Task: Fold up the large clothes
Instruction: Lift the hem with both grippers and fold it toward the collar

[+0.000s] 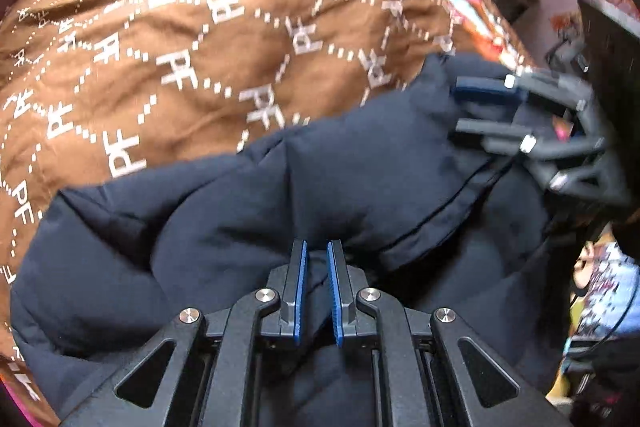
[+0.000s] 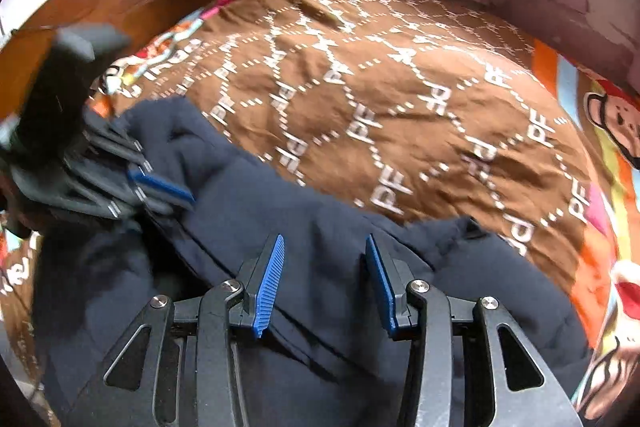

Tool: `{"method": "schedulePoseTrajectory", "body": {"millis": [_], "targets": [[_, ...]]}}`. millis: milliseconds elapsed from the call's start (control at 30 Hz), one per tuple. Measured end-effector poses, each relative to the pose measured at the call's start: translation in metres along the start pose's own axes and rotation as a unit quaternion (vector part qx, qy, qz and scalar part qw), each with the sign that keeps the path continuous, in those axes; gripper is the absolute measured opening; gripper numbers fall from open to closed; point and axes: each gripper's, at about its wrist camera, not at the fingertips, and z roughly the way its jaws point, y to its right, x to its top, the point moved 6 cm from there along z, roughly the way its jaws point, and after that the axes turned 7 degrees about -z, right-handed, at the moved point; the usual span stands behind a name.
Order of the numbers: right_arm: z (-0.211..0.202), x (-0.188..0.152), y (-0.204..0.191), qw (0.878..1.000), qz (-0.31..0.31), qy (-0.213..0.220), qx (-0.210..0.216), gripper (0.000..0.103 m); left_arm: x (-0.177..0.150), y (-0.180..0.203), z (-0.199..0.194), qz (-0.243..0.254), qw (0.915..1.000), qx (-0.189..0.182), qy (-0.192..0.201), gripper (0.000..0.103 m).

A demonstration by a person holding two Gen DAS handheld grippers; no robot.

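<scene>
pinching navy jacket (image 1: 360, 167) fabric – left fingers (image 1: 300, 287); right fingers (image 2: 270, 279) part-open over it.

The puffy jacket (image 1: 360, 179) is plain dark navy. The bedspread (image 1: 180, 39) is brown with white dotted diamond lines and white "PF" letters, edged at the frame's right with orange, pink and blue cartoon prints. Both grippers are black with blue pads (image 2: 269, 285).
</scene>
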Motion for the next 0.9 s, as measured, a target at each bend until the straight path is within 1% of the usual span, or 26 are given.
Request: {"method": "schedulePoseTrajectory", "body": {"millis": [33, 67, 100, 133, 200, 267, 333, 433, 500, 533, 600, 667, 767, 833, 900], "targets": [[0.005, 0.001, -0.001, 1.000, 0.012, -0.010, 0.014, 0.038, -0.003, -0.002, 0.004, 0.003, 0.9999, 0.009, -0.007, 0.010], [0.013, -0.001, 0.000, 0.999, 0.020, -0.031, 0.019, 0.036, -0.004, -0.003, 0.008, 0.007, 0.9998, 0.015, -0.013, 0.009], [0.023, -0.007, 0.000, 0.998, 0.026, -0.057, 0.019, 0.033, -0.005, -0.003, 0.011, 0.010, 0.9995, 0.024, -0.019, 0.007], [0.030, -0.014, -0.001, 0.997, 0.029, -0.073, 0.019, 0.032, -0.005, -0.003, 0.014, 0.011, 0.9993, 0.029, -0.023, 0.006], [0.036, -0.021, -0.002, 0.996, 0.030, -0.087, 0.016, 0.032, -0.007, -0.001, 0.021, 0.019, 0.9985, 0.044, -0.028, 0.005], [0.043, -0.026, -0.006, 0.995, 0.017, -0.098, 0.004, 0.032, -0.010, 0.001, 0.030, 0.024, 0.9974, 0.060, -0.030, 0.004], [0.053, -0.032, -0.010, 0.994, -0.002, -0.106, -0.014, 0.032, -0.013, 0.001, 0.038, 0.022, 0.9970, 0.068, -0.027, 0.003], [0.060, -0.036, -0.010, 0.995, 0.000, -0.099, -0.026, 0.032, -0.019, 0.001, 0.045, 0.001, 0.9969, 0.078, -0.007, 0.003], [0.056, -0.040, -0.010, 0.996, 0.008, -0.081, -0.027, 0.032, -0.024, 0.003, 0.040, -0.015, 0.9966, 0.080, 0.018, 0.003], [0.047, -0.042, -0.011, 0.997, 0.007, -0.067, -0.026, 0.032, -0.029, 0.005, 0.034, -0.012, 0.9959, 0.084, 0.032, 0.003], [0.031, -0.048, -0.011, 0.998, 0.008, -0.056, -0.021, 0.032, -0.038, 0.009, 0.028, 0.009, 0.9940, 0.101, 0.041, 0.003], [0.025, -0.054, -0.011, 0.998, 0.000, -0.060, -0.023, 0.031, -0.046, 0.008, 0.030, 0.015, 0.9935, 0.109, 0.030, 0.003], [0.028, -0.061, -0.011, 0.997, -0.014, -0.071, -0.036, 0.031, -0.049, 0.004, 0.039, -0.007, 0.9941, 0.107, 0.014, 0.003], [0.036, -0.058, -0.010, 0.996, -0.006, -0.075, -0.048, 0.031, -0.046, 0.002, 0.043, -0.023, 0.9935, 0.110, 0.015, 0.003], [0.036, -0.057, -0.011, 0.996, -0.001, -0.070, -0.053, 0.031, -0.048, 0.005, 0.043, -0.035, 0.9926, 0.112, 0.030, 0.003]]}}
